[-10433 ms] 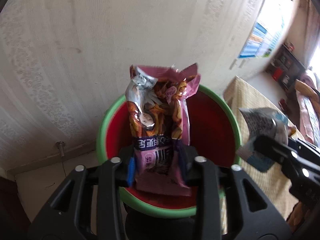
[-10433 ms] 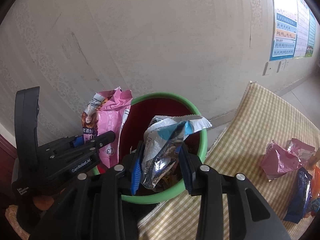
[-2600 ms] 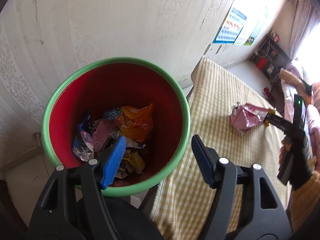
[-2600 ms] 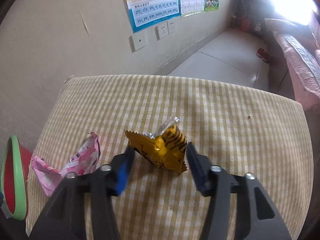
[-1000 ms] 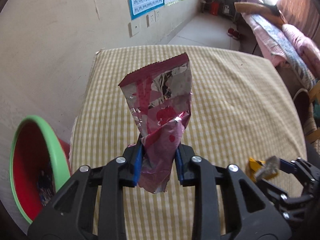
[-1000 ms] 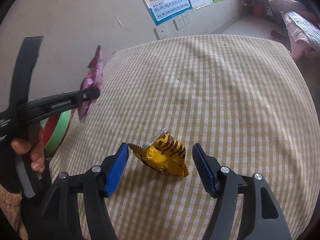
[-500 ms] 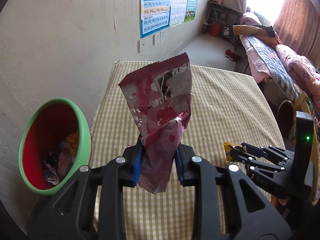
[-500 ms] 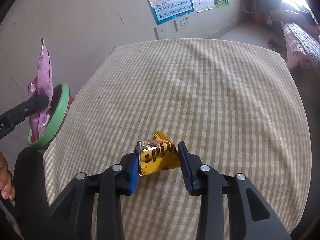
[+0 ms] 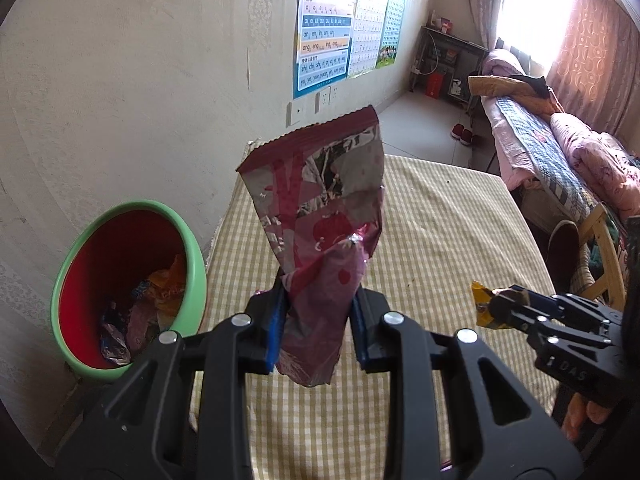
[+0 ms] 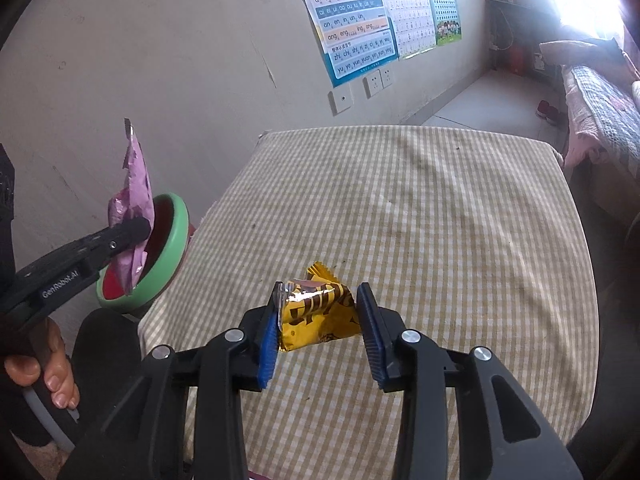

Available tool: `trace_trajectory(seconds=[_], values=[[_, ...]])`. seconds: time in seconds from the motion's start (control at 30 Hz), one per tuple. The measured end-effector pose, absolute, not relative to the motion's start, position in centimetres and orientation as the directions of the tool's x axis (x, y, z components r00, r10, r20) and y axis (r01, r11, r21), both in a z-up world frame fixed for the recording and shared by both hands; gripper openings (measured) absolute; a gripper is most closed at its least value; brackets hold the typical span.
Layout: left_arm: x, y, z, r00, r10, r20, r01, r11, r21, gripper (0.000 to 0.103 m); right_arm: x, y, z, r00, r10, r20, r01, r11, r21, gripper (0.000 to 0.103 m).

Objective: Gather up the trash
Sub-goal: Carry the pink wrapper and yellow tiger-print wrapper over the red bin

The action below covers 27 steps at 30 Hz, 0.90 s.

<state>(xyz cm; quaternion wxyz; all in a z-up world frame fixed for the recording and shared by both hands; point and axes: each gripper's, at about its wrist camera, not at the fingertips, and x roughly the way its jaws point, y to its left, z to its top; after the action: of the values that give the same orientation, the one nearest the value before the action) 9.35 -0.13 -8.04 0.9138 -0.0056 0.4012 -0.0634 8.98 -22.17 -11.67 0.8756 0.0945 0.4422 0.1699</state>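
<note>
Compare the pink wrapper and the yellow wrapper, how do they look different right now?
The pink wrapper is long, flattened and stands upright in the left tool; the yellow wrapper is short, puffy and sideways in the right tool. Pink looks torn open, showing silver lining; yellow looks more closed. Both are clamped above the checkered tablecloth.

Black plastic claw point(image 9: 318, 330), blue pads point(image 10: 269, 338), silver screws

- The trash bin point(image 9: 188, 264) stands on the floor just beside the table's point(image 9: 460, 240) left edge, near the wall point(image 9: 140, 100).
- Wrappers point(image 9: 132, 320) lie in the bin.
- Posters point(image 9: 324, 32) hang on the wall beyond the table.
- A bed point(image 9: 560, 160) lies to the far right.
</note>
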Motion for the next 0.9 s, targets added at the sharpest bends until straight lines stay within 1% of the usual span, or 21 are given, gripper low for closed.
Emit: trace_trajectory(seconds=[0.37, 0.57, 0.9], values=[[9.2, 2.1, -8.0, 0.684, -0.104, -0.722, 0.059, 0.994, -0.087, 0.027, 8.9, -18.2, -9.9, 0.538, 0.424, -0.728, -0.303, 0.904, 0.303, 0.036], [9.0, 3.2, -8.1, 0.689, -0.094, -0.719, 0.037, 0.995, -0.095, 0.027, 9.2, -16.9, -10.4, 0.524, 0.424, -0.739, -0.305, 0.903, 0.302, 0.037], [8.8, 4.9, -8.0, 0.703, -0.069, -0.708, -0.002, 0.995, -0.099, 0.027, 9.5, -14.4, -9.6, 0.519, 0.438, -0.734, -0.35, 0.893, 0.285, 0.037]])
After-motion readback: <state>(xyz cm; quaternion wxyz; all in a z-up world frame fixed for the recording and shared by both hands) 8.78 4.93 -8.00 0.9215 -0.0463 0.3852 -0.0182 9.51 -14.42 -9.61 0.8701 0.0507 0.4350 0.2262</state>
